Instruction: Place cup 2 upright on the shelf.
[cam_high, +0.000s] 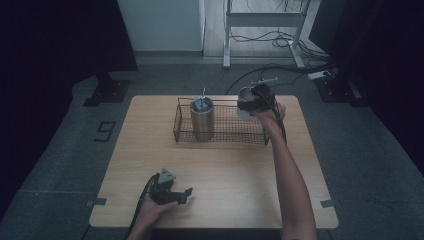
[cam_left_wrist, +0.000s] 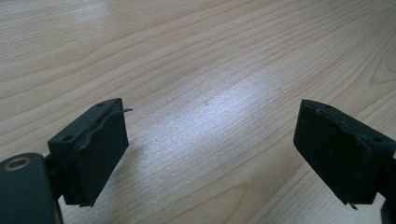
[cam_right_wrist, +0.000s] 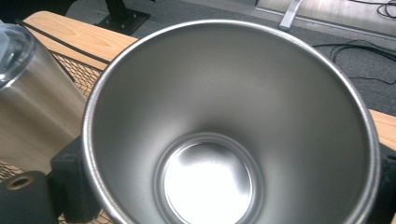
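At the lower left of the high view, the left gripper (cam_high: 181, 195) rests on the table (cam_high: 230, 165), jaws spread with nothing between. At upper right, the right gripper (cam_high: 256, 102) clasps a steel cup (cam_high: 244, 100), tipped sideways over the right end of the wire basket (cam_high: 220, 135), where a lidded tumbler (cam_high: 202, 119) stands.

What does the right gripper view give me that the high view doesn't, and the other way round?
Right gripper view alone: the inside of the held steel cup, bare down to its round bottom, with nothing in it.

High view alone: the whole table, the left gripper low at its near edge with nothing between its jaws, and the right gripper holding the cup at the right end of the wire basket.

Both: the cup, the lidded steel tumbler standing in the basket, the basket mesh and the wooden tabletop.
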